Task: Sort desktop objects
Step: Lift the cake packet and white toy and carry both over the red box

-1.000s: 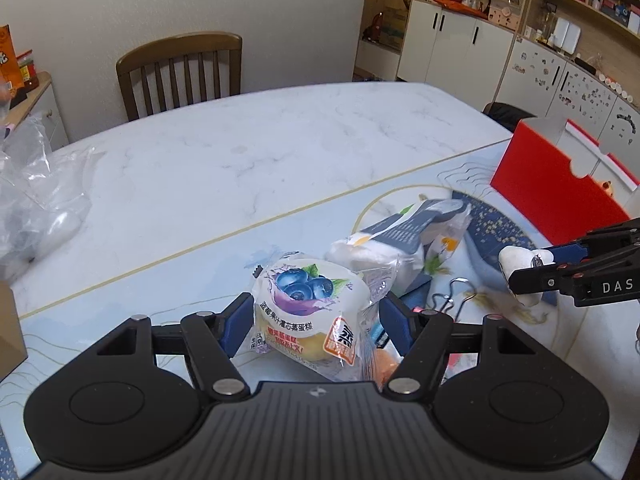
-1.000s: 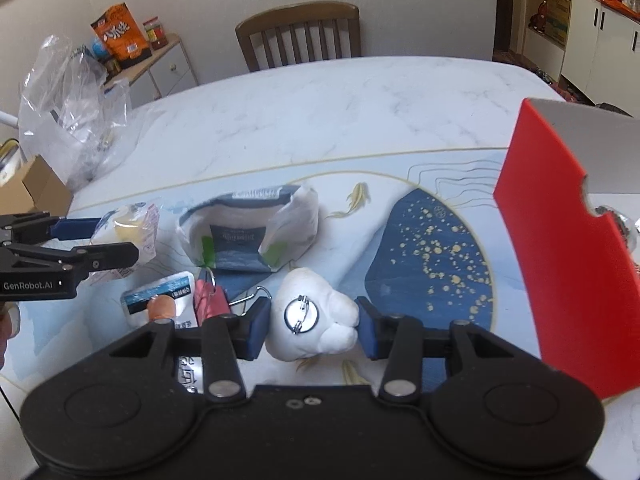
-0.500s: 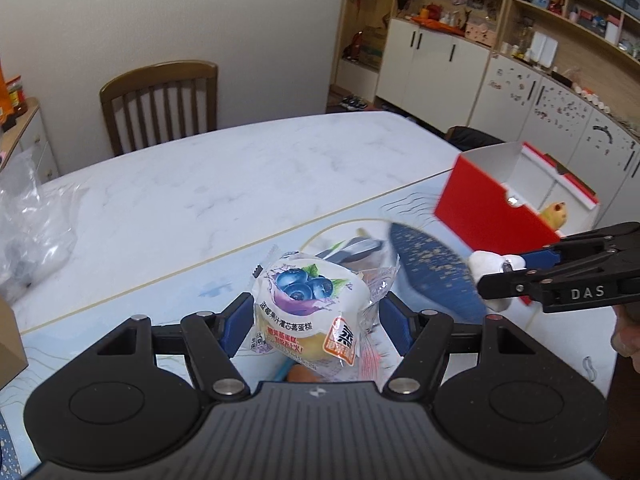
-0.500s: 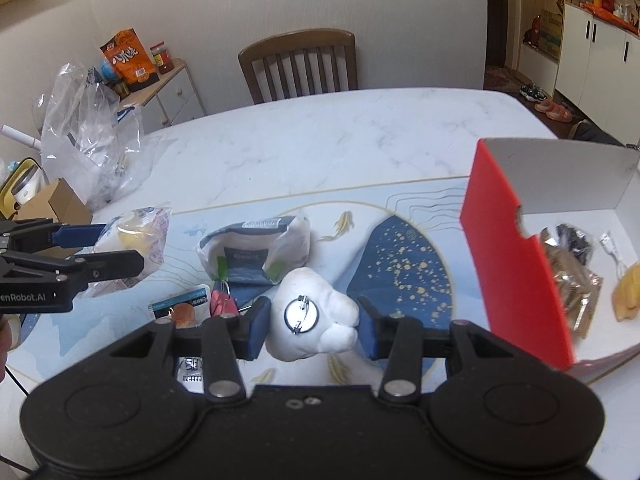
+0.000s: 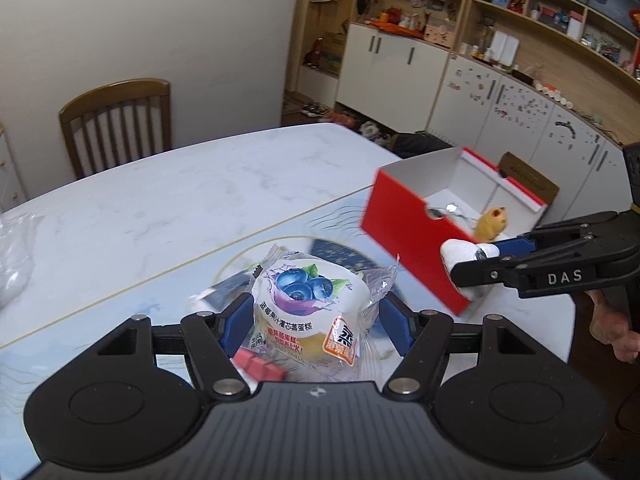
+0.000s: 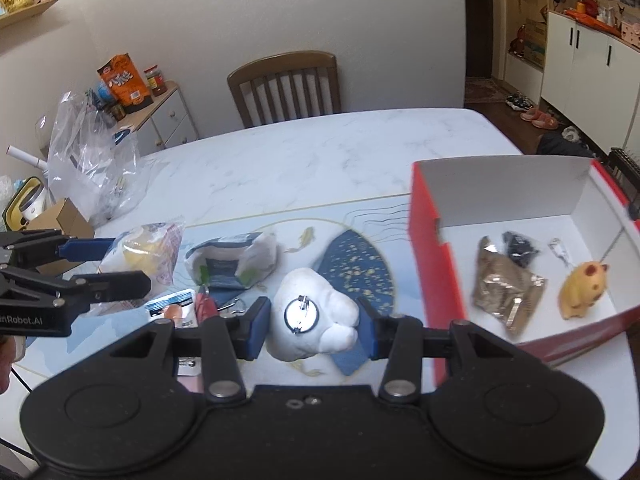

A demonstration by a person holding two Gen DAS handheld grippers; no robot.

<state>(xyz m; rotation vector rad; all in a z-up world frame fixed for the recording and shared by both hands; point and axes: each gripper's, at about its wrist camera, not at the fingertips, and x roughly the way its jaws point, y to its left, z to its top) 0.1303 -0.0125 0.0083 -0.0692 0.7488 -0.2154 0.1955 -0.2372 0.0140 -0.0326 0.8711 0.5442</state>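
Observation:
My left gripper (image 5: pixel 314 322) is shut on a wrapped blueberry cake (image 5: pixel 310 308), held above the table; the cake (image 6: pixel 140 260) also shows at the left of the right wrist view. My right gripper (image 6: pixel 312 326) is shut on a white plush toy (image 6: pixel 314 320) with a round metal clasp, lifted near the red box (image 6: pixel 434 276). From the left wrist view the white plush toy (image 5: pixel 458 254) hangs just in front of the red box (image 5: pixel 408 232). Inside the box lie a yellow plush figure (image 6: pixel 582 290), a brown foil packet (image 6: pixel 506 292) and a small black item (image 6: pixel 520 248).
On the blue patterned mat (image 6: pixel 360 272) lie a white-and-blue pouch (image 6: pixel 232 260), a small snack packet (image 6: pixel 172 308) and a red clip (image 6: pixel 206 306). A clear plastic bag (image 6: pixel 88 160) and cardboard box (image 6: pixel 60 220) sit at the table's left. A wooden chair (image 6: pixel 286 88) stands beyond the marble table (image 6: pixel 320 148).
Both grippers have risen and swung right toward the red box, carrying the cake and the white plush. The box's inside has come into view. Neither grip has altered.

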